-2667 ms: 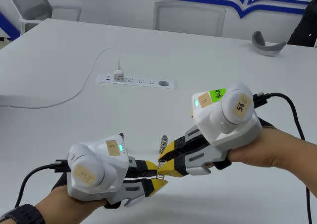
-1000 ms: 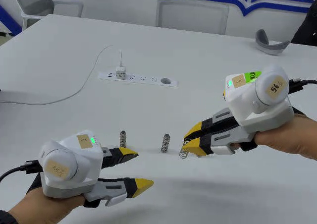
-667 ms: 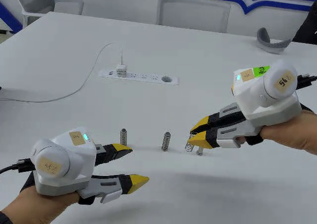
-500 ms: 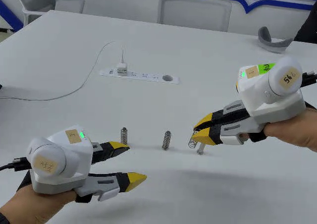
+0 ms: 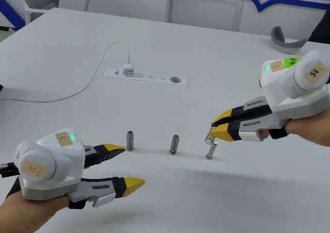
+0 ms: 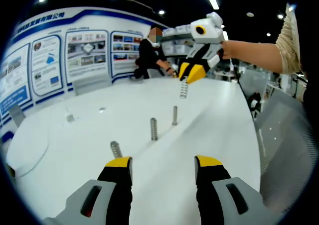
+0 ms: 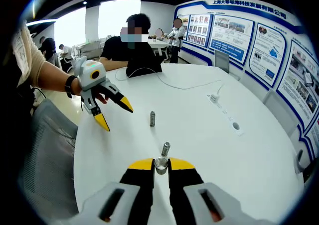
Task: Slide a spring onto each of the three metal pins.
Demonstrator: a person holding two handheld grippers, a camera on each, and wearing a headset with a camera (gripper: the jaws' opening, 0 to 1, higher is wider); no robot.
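springs (image 5: 175, 144): two on pins (image 5: 211, 151), one in right gripper (image 5: 219, 131).

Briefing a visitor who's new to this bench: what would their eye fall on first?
The right gripper, shut on a spring, held over the bare pin at the row's right end. Left of it stand two spring-covered pins, and the left gripper is open at the near left.

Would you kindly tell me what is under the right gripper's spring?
A bare metal pin stands upright on the table below the spring. In the right gripper view, the spring covers it.
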